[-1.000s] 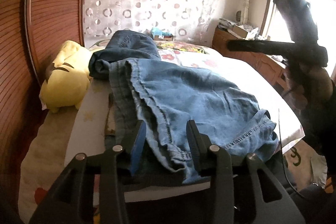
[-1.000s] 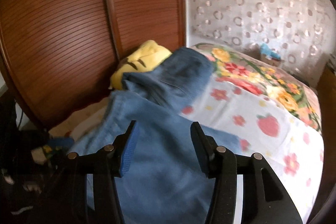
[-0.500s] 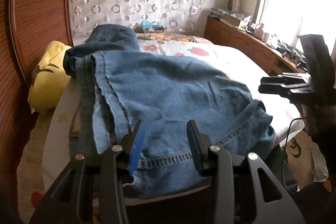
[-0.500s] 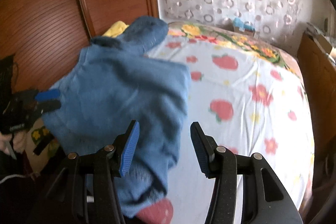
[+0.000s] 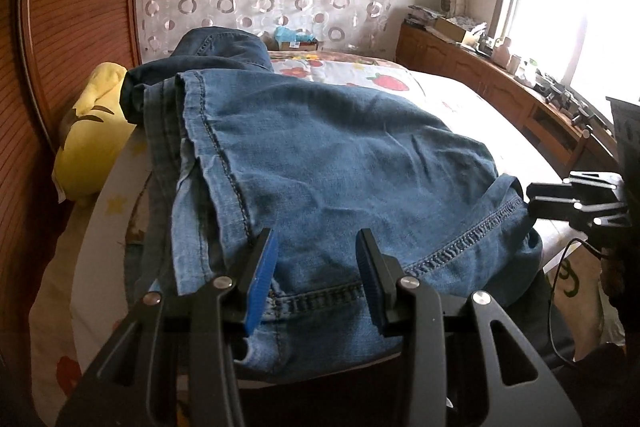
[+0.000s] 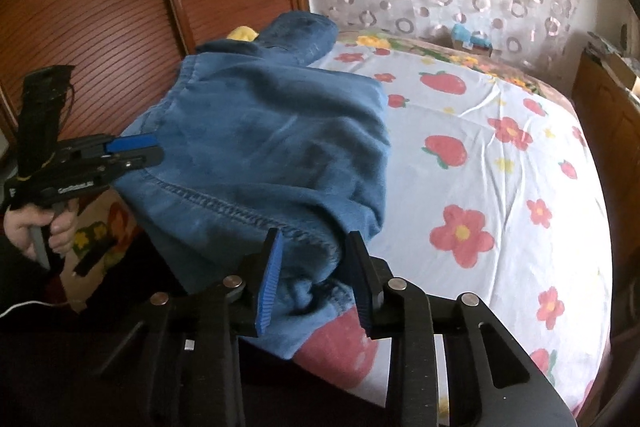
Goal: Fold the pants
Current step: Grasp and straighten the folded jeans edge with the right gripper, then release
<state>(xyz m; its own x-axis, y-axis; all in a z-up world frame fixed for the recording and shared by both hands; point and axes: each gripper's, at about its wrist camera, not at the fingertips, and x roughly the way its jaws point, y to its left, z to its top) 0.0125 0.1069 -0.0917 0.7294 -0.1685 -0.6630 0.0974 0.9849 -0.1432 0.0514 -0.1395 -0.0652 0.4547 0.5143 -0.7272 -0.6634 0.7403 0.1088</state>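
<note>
The jeans [image 5: 332,163] lie in a folded pile at the near corner of the bed [image 6: 500,155], with the hem edge hanging a little over the mattress side, and this seems the reason why both tools come from this side: the free edge is the easiest part to take. The left gripper [image 5: 316,267] has its jaws apart, one on each side of the stitched hem, so it grips nothing. The right gripper [image 6: 312,267] also stands with jaws apart around a bunched corner of the cloth; I judge it is not yet pinching, though the fold is thick there. The denim is soft, washed blue, with heavy double seams and some loose wrinkles on top. A darker rolled part lies further back, near a yellow plush toy [image 5: 92,131] beside the ribbed wooden headboard [image 6: 88,11]. The bed sheet is smooth, white, printed with strawberries and flowers.
</note>
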